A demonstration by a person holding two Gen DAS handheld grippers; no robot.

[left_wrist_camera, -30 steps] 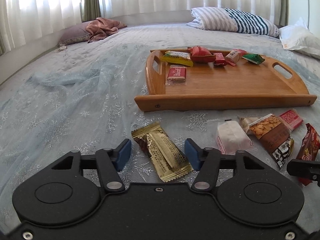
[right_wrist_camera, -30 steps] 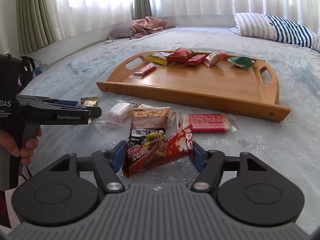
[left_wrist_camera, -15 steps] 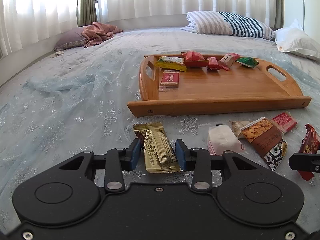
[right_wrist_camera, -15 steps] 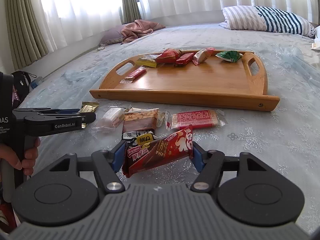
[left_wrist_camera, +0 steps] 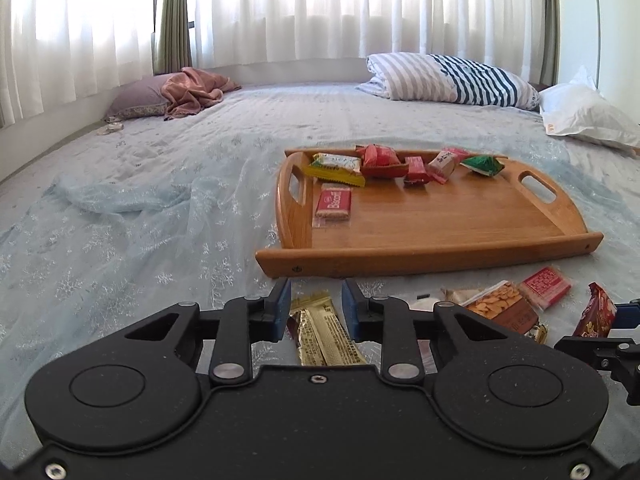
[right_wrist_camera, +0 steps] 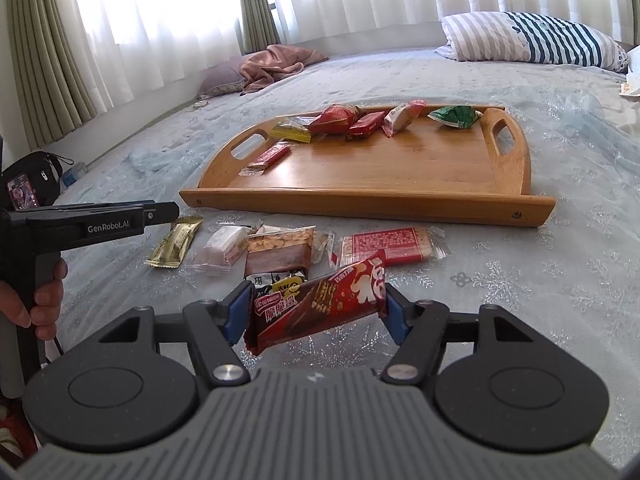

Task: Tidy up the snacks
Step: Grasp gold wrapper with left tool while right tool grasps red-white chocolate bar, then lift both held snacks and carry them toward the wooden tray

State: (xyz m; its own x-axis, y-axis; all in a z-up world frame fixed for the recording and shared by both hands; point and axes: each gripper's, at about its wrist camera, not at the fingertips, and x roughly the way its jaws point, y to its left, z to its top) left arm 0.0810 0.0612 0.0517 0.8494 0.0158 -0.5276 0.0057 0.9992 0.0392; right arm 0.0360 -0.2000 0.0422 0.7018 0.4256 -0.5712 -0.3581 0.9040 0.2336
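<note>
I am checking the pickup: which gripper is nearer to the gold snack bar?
Left. The left gripper is closing around the gold snack bar; the right gripper is off to the bar's right.

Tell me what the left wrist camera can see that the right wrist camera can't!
Only the left wrist view shows the white pillow at the far right, and the left gripper from behind, its jaws closing around the gold snack.

Only the right wrist view shows the person's hand on the left gripper's handle, a black bag beside the bed, and the right gripper clamping the red wafer bar.

Both show the wooden tray with snacks along its far side, the striped pillow and loose snacks on the bedspread.
</note>
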